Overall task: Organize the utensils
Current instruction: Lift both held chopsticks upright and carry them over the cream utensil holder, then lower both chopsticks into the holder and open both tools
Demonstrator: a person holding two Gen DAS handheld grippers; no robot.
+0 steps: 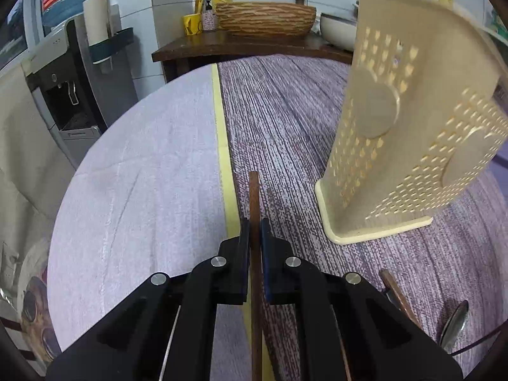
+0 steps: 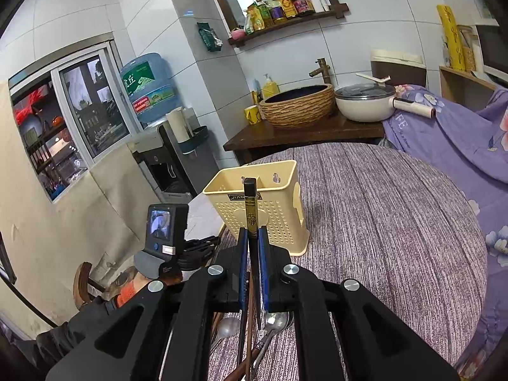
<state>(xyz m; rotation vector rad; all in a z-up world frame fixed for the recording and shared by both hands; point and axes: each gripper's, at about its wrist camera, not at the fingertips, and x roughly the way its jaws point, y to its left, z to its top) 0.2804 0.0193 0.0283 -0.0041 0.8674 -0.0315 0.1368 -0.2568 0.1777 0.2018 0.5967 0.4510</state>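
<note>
Utensil holder (image 2: 263, 209): cream perforated plastic, upright on the purple woven tablecloth (image 2: 381, 222), mouth open.

Brown chopstick (image 1: 254, 209): clamped between the jaws of the left gripper (image 1: 254, 228), left of the holder, tip pointing forward.

Black chopstick (image 2: 250, 209): gold-printed, clamped in the right gripper (image 2: 253, 238), its end in front of the holder's rim.

Spoons (image 2: 276, 320): on the cloth, nearer than the holder, under the right gripper.

Wicker-pattern basin (image 2: 297, 104): beyond the holder, on a dark wooden counter (image 2: 301, 133).

Left gripper (image 1: 254, 231) and right gripper (image 2: 253, 241): matte black angular linkage arms, round silver screws at the joints, flat fingers faced with blue pads (image 2: 263, 263).
</note>
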